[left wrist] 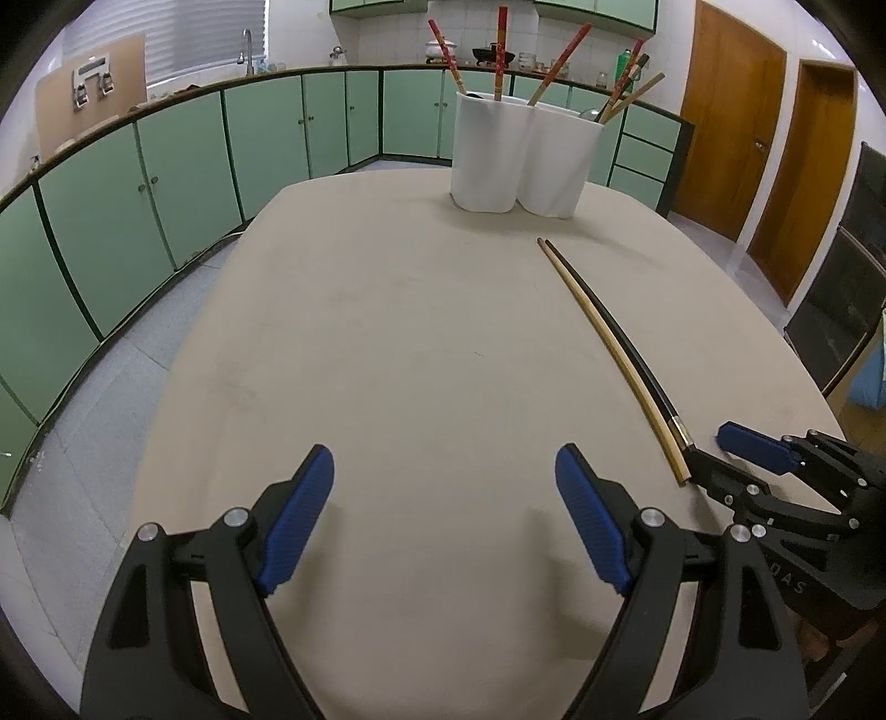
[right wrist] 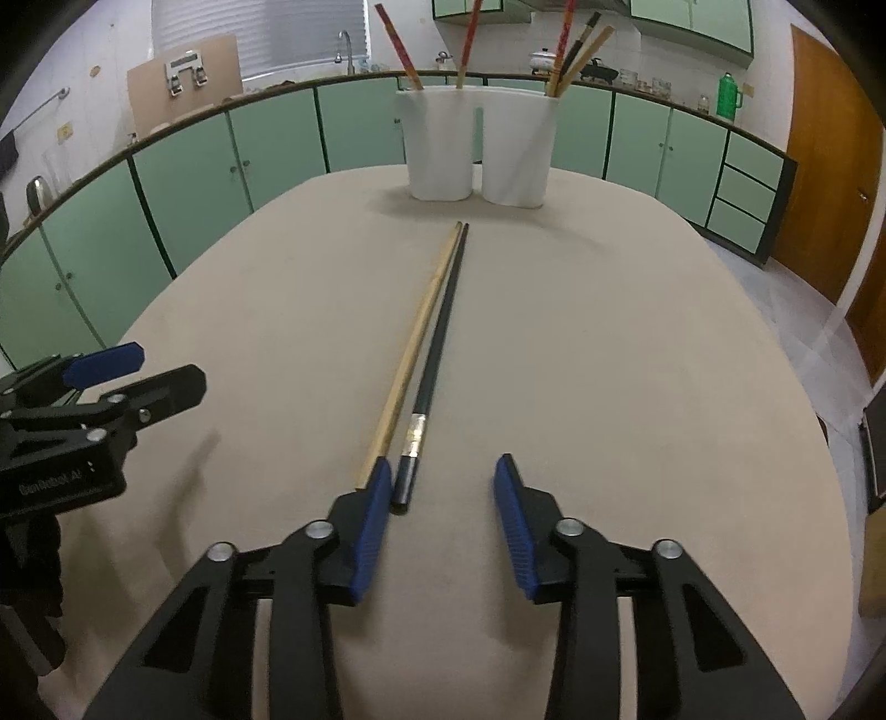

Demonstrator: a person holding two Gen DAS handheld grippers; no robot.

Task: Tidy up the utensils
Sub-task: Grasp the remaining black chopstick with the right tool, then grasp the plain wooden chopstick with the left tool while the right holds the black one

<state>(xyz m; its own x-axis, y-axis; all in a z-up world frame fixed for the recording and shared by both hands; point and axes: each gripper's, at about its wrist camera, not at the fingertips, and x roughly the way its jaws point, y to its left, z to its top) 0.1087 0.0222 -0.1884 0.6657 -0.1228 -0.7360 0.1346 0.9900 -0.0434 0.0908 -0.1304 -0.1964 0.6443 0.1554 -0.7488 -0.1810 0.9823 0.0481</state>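
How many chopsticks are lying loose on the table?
2, side by side on the table: a light wooden chopstick and a black chopstick to its right, their near ends at the right gripper. More stand in the white holder.

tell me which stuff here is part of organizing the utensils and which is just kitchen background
Part of the job:
- black chopstick on the table
- bamboo chopstick beside it
- white holders with chopsticks already in them
- right gripper at the chopsticks' near ends
- left gripper, open over bare table

Just lying about:
- green thermos
- pot
- faucet
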